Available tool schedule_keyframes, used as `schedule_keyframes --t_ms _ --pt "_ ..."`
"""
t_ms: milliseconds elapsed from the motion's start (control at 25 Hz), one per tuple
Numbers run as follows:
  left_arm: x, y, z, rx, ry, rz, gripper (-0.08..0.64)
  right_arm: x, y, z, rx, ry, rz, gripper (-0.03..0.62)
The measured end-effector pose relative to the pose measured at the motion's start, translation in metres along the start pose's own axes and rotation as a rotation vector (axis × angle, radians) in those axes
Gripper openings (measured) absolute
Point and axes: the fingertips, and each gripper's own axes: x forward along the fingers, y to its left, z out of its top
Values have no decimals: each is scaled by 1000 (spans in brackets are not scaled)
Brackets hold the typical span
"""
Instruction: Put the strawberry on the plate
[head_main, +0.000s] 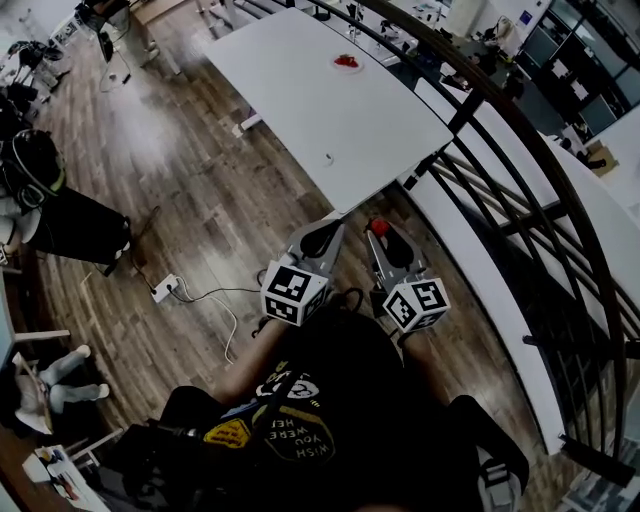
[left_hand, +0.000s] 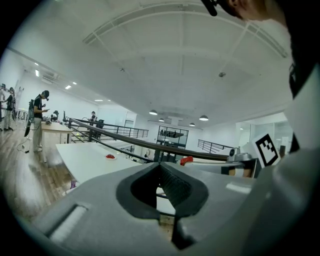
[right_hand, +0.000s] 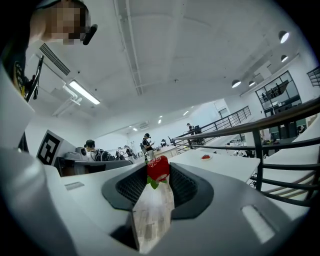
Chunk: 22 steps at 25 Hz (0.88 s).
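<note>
The right gripper (head_main: 379, 232) is clamping the strawberry (right_hand: 158, 168) between its pads. The fruit is sitting at the very tips, red body up and green leaves pointing down into the gap. The left gripper (left_hand: 160, 170) is carrying nothing, and its jaws are meeting at the tips.

Both tools are hanging close to the person's body, just off the near corner of the white table (head_main: 300, 110), over the wooden floor (head_main: 190, 190). The left one is just beside the right one.

The plate (head_main: 356, 67) is sitting well apart from them at the far end of the table, near its right edge and close to the dark railing (head_main: 520, 150). Something red is already lying on it. It is too small in every view to name, though it may be another strawberry.

The coming move is turning on one relation. The plate is lying far ahead of the loaded jaws, with the whole tabletop stretching between them. It is also a little to the right of the line the right gripper is pointing along. The fruit is in the right gripper, so that one is likely doing the carry. The person is probably needing to walk along the table, not just reach.

As a judgement, the pickup is looking done and the carry is barely beginning.
</note>
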Motion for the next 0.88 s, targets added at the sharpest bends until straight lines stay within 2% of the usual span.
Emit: schedule_keyframes --t_ms 240,480,640,880 --pt "1 -6 -6 -6 17 63 1 -6 -13 -14 17 63 36 141" --pt "19 7 -4 -33 30 48 1 16 -26 -13 30 77 34 141" --pt "27 40 10 -5 17 35 1 56 -23 -6 5 81 46 141" --pt "41 129 40 -26 -18 57 2 142 -11 17 -28 71 57 141"
